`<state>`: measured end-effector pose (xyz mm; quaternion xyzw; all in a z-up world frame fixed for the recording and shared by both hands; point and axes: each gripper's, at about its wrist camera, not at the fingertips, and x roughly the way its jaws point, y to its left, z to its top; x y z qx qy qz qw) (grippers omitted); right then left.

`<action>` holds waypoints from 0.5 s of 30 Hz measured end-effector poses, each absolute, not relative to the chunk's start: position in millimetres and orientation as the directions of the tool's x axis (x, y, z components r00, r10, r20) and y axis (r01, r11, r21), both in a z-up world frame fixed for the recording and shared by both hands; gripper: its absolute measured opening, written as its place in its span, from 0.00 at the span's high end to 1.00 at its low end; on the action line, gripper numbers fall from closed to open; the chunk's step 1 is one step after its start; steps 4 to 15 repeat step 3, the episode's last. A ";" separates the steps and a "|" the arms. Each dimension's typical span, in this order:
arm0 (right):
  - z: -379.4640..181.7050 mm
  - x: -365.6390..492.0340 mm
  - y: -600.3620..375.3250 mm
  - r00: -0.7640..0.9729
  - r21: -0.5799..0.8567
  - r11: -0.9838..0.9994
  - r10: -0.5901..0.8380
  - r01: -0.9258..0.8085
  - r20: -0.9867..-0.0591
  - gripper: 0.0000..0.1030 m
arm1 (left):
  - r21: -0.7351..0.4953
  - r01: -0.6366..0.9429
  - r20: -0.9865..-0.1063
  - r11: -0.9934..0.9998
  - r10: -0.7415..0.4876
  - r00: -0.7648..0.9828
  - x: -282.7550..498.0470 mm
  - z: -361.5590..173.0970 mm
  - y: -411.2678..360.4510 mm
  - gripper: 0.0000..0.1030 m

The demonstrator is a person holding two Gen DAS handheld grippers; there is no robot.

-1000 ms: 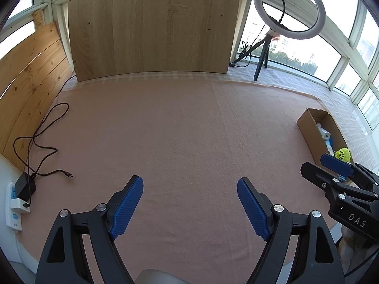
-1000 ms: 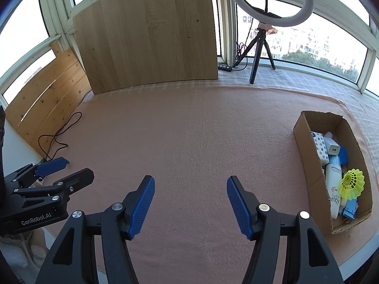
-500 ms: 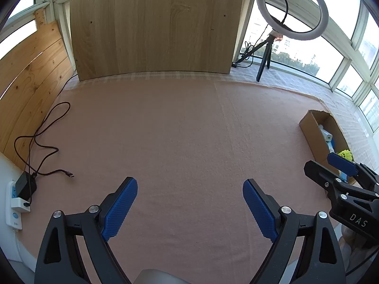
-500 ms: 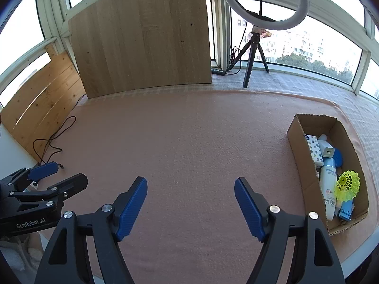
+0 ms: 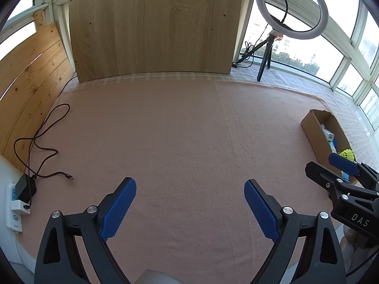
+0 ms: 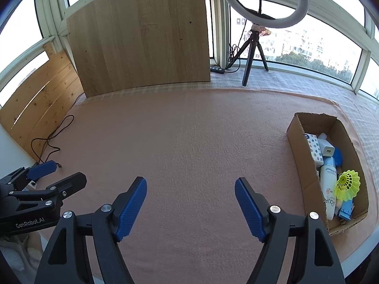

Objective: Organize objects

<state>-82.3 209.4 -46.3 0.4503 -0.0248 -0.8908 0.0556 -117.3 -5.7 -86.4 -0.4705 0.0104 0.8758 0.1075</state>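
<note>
Left wrist view: left gripper [image 5: 189,203] held wide open over bare pink blanket [image 5: 180,137], nothing between blue pads [image 5: 118,209]. Right gripper [image 5: 341,165] seen at right edge, side-on, one blue pad overlapping near end of cardboard box [image 5: 312,130]. Box placed at right edge of blanket; yellow shuttlecock [image 5: 347,153] and white items partly visible inside, rest hidden by box wall and gripper. Dark charging cable [image 5: 40,142] looped on blanket at left, free plug end lying on blanket, other end run to black adapter [image 5: 24,188] in white power strip [image 5: 14,203]. Wooden board [image 5: 151,26] propped upright at far edge; ring light on tripod [image 5: 293,7] beside windows. Right wrist view: right gripper [image 6: 190,207] open, somewhat less wide than left, empty over blanket [image 6: 189,130]. Left gripper [image 6: 45,172] noted at left edge, jaws apart, nothing held. Cardboard box [image 6: 300,158] to right of right-hand finger, apart from it. Contents packed together: patterned tissue pack [image 6: 313,146], white charger block [image 6: 327,150], blue round item [image 6: 337,157], white spray bottle lettered AQUA [image 6: 328,187], shuttlecock [image 6: 348,185] resting atop bottle, light-blue item [image 6: 345,211] at near end.
</note>
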 end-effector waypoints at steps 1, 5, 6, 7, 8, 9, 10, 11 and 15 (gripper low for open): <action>-47.4 -82.7 209.4 -0.586 0.093 -0.993 -0.121 0.076 -0.801 0.29 | -0.082 -0.203 -0.827 -0.976 0.181 -0.532 -117.8 -87.9 -5.4 0.08; -50.0 -83.8 209.8 -0.581 0.096 -0.993 -0.122 0.075 -0.805 0.29 | -0.084 -0.201 -0.833 -0.976 0.179 -0.523 -119.2 -92.1 -5.2 0.08; -50.0 -83.8 209.8 -0.581 0.096 -0.993 -0.122 0.075 -0.805 0.29 | -0.084 -0.201 -0.833 -0.976 0.179 -0.523 -119.2 -92.1 -5.2 0.08; -50.0 -83.8 209.8 -0.581 0.096 -0.993 -0.122 0.075 -0.805 0.29 | -0.084 -0.201 -0.833 -0.976 0.179 -0.523 -119.2 -92.1 -5.2 0.08; -50.0 -83.8 209.8 -0.581 0.096 -0.993 -0.122 0.075 -0.805 0.29 | -0.084 -0.201 -0.833 -0.976 0.179 -0.523 -119.2 -92.1 -5.2 0.08; -50.0 -83.8 209.8 -0.581 0.096 -0.993 -0.122 0.075 -0.805 0.29 | -0.084 -0.201 -0.833 -0.976 0.179 -0.523 -119.2 -92.1 -5.2 0.08; -50.0 -83.8 209.8 -0.581 0.096 -0.993 -0.122 0.075 -0.805 0.29 | -0.084 -0.201 -0.833 -0.976 0.179 -0.523 -119.2 -92.1 -5.2 0.08; -50.0 -83.8 209.8 -0.581 0.096 -0.993 -0.122 0.075 -0.805 0.29 | -0.084 -0.201 -0.833 -0.976 0.179 -0.523 -119.2 -92.1 -5.2 0.08; -50.0 -83.8 209.8 -0.581 0.096 -0.993 -0.122 0.075 -0.805 0.29 | -0.084 -0.201 -0.833 -0.976 0.179 -0.523 -119.2 -92.1 -5.2 0.08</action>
